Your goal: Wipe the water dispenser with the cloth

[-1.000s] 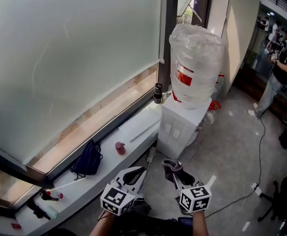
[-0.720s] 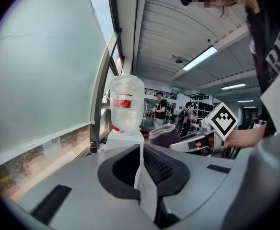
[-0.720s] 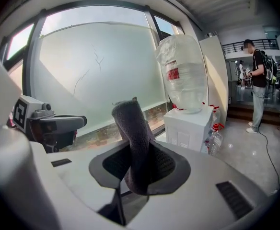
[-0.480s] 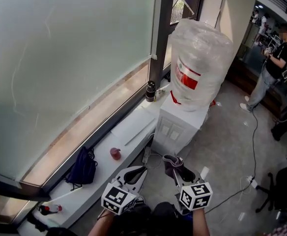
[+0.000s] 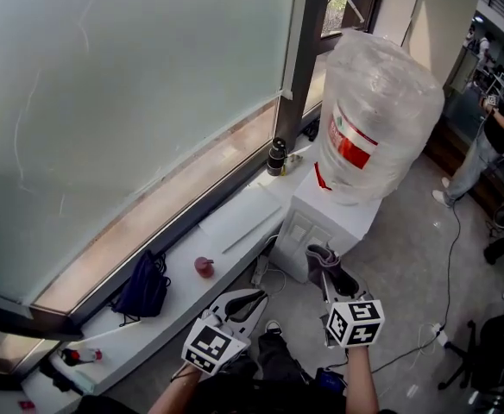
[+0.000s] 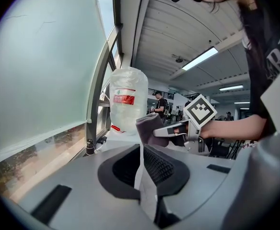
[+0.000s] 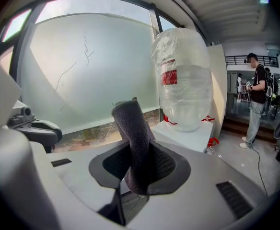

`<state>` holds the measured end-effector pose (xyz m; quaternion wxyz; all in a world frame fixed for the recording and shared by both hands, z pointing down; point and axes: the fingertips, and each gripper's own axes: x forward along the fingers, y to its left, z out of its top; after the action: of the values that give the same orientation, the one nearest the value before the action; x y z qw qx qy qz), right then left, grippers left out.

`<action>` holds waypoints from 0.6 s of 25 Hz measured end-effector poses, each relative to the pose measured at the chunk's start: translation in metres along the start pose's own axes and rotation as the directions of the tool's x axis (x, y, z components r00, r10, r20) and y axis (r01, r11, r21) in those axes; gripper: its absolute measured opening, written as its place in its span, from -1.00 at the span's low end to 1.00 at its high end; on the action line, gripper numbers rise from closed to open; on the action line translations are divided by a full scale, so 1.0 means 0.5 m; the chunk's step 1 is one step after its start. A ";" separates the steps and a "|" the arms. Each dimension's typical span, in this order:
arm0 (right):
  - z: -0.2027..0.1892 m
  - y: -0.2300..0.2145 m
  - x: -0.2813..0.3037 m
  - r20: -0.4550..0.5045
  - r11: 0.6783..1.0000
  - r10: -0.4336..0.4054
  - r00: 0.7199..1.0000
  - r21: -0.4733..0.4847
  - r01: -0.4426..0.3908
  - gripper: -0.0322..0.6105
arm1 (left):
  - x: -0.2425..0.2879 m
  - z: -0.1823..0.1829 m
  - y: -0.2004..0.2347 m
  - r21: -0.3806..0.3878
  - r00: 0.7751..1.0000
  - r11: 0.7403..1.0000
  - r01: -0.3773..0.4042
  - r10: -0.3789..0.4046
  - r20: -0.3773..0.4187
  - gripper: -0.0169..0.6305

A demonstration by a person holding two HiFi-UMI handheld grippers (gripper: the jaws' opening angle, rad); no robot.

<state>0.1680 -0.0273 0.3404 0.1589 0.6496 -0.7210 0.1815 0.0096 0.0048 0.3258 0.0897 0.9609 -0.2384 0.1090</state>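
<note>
Here the right gripper (image 5: 329,276) has its jaws closed on a dark grey cloth (image 7: 134,134). The cloth is pinched at its lower part, and the rest stands up out of the jaws as a rolled, slightly leaning tongue. The left gripper (image 6: 141,150) has nothing in it: its two pads sit almost together, with only a thin slit of light between them. It is held just to the left of the right gripper and a little lower in the head view.

The water dispenser (image 5: 318,224) is a white cabinet standing on the grey floor against the end of a long white window ledge (image 5: 192,253). On top of it sits a large water bottle (image 5: 377,110) wrapped in clear plastic, with a red label. In the head view the tip of the cloth lies just below the cabinet's front. In the right gripper view the dispenser's white top stands beyond the cloth and to its right, apart from it, so the cloth is not touching the dispenser.

A dark cup (image 5: 276,156) stands on the ledge just beside the dispenser. Farther along the ledge lie a small red object (image 5: 204,267) and a blue bag (image 5: 145,286), below the frosted window pane (image 5: 122,102). A person (image 5: 500,119) stands well apart at the right.
</note>
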 end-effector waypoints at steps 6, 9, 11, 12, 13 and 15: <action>0.058 -0.093 0.143 0.026 0.998 -0.015 1.000 -0.065 0.017 -0.58 | 0.048 0.004 0.029 -0.019 0.997 0.997 -0.074 0.074 0.003 -0.85; 0.066 -0.123 0.231 0.028 0.995 -0.032 0.999 -0.094 0.035 -0.58 | 0.067 -0.004 0.055 -0.023 0.994 0.994 -0.108 0.108 -0.007 -0.85; 0.055 -0.139 0.287 0.013 0.992 -0.046 0.999 -0.113 0.047 -0.58 | 0.077 -0.012 0.069 -0.026 0.992 0.991 -0.129 0.129 -0.014 -0.85; 0.046 -0.146 0.312 0.003 0.990 -0.055 0.998 -0.127 0.055 -0.58 | 0.083 -0.018 0.074 -0.029 0.991 0.990 -0.137 0.137 -0.015 -0.85; 0.036 -0.152 0.336 -0.006 0.987 -0.064 0.998 -0.145 0.062 -0.58 | 0.088 -0.026 0.079 -0.033 0.990 0.989 -0.143 0.142 -0.016 -0.85; 0.014 -0.160 0.382 -0.020 0.980 -0.081 0.997 -0.184 0.076 -0.58 | 0.099 -0.047 0.092 -0.037 0.989 0.988 -0.150 0.149 -0.023 -0.85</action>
<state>0.2274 -0.2054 0.4274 0.2349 0.6576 -0.7061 0.1172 0.0263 -0.0515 0.3661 0.1024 0.9372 -0.3110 0.1205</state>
